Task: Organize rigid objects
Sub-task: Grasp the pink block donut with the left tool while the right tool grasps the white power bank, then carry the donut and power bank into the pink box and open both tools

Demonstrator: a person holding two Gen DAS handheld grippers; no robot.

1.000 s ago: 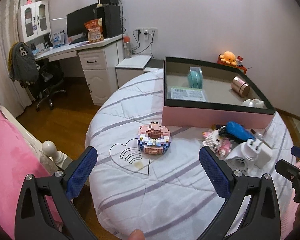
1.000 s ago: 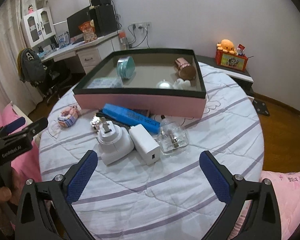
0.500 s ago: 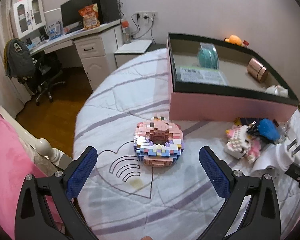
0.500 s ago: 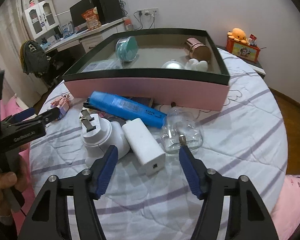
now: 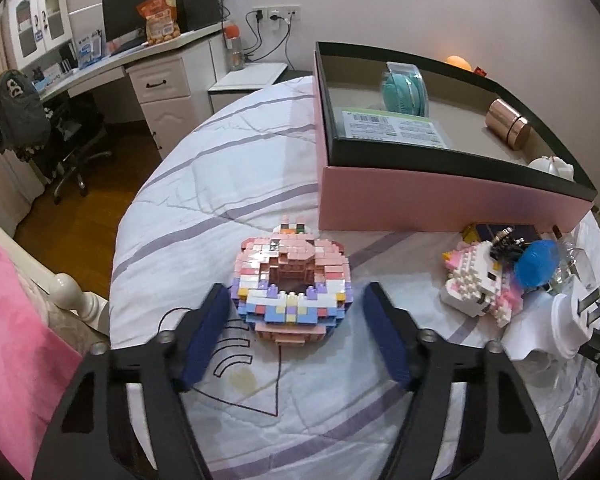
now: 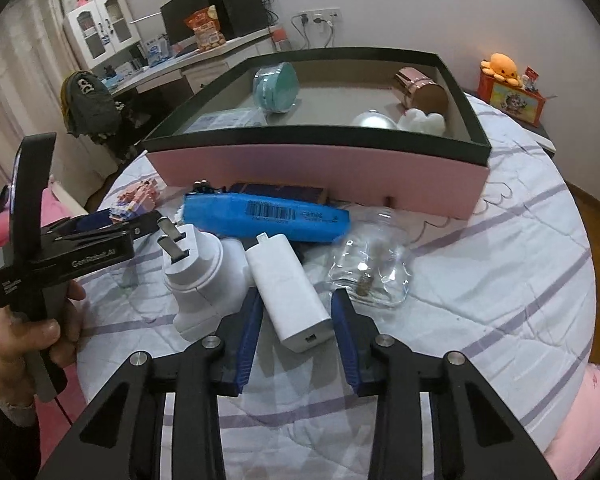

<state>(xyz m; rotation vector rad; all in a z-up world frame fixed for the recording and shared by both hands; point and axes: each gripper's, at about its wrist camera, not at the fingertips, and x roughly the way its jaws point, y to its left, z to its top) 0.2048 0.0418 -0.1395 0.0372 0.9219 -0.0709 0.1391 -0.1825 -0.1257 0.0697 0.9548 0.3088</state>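
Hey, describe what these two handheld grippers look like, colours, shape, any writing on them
Both are matte black frames with triangular cut-outs and silver bolts, each ending in two fingers faced with blue pads: the left gripper and the right gripper. From the right wrist view, the left one's side carries white lettering, roughly "GenRobot.AI", above a black pistol handle. A bare hand grips it, with a dark sleeve.

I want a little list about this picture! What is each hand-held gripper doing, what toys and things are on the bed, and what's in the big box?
left hand-held gripper: open, fingers on either side of the donut made of bricks
right hand-held gripper: open, fingers around the white charger, not yet squeezing
also on the bed: white plug, blue tube, clear glass bottle, brick cat
pink box: holds a teal round case, copper can, paper packet
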